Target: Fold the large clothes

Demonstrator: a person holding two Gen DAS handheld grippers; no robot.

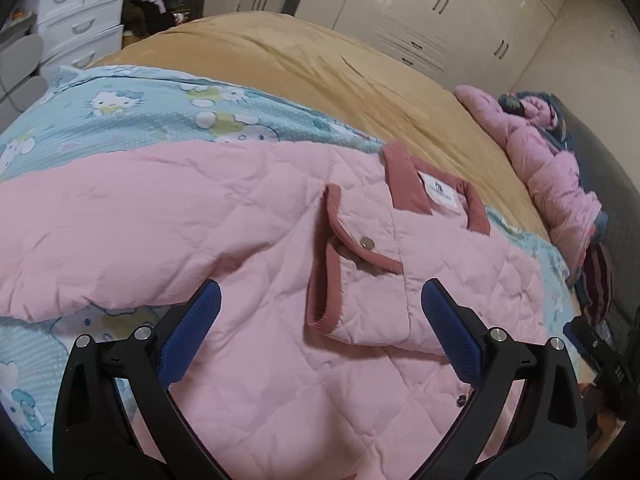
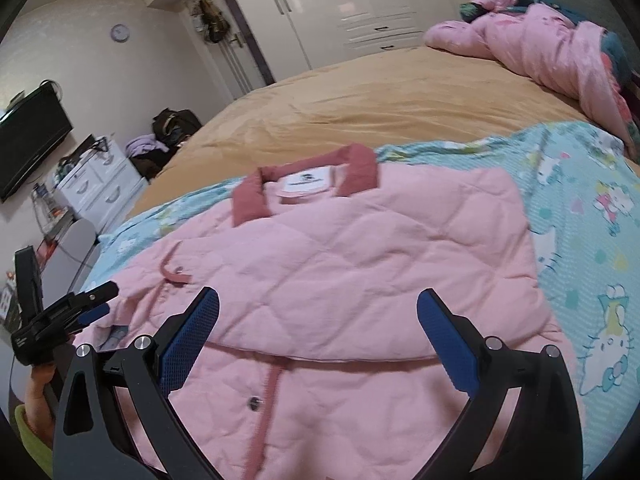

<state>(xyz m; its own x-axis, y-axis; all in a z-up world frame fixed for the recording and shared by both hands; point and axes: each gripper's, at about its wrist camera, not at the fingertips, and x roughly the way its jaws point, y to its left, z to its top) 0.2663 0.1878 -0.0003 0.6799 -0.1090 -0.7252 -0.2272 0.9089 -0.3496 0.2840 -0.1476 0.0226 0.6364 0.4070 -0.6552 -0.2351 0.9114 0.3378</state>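
A pink quilted jacket (image 1: 240,220) with a dark pink collar (image 1: 404,176) and a white label lies spread on the bed. A sleeve cuff (image 1: 340,248) with a snap is folded across its front. My left gripper (image 1: 320,300) is open and empty, just above the jacket near the cuff. In the right wrist view the jacket (image 2: 360,248) lies partly folded, collar (image 2: 308,184) at the far side. My right gripper (image 2: 318,308) is open and empty above the jacket's lower part. The left gripper (image 2: 96,304) shows at the jacket's left edge.
The jacket lies on a light blue cartoon-print sheet (image 2: 592,220) over a tan bedspread (image 2: 380,100). A heap of pink bedding (image 2: 560,48) lies at the head of the bed. A white drawer unit (image 2: 100,184), a TV (image 2: 32,136) and white wardrobes (image 2: 340,8) line the walls.
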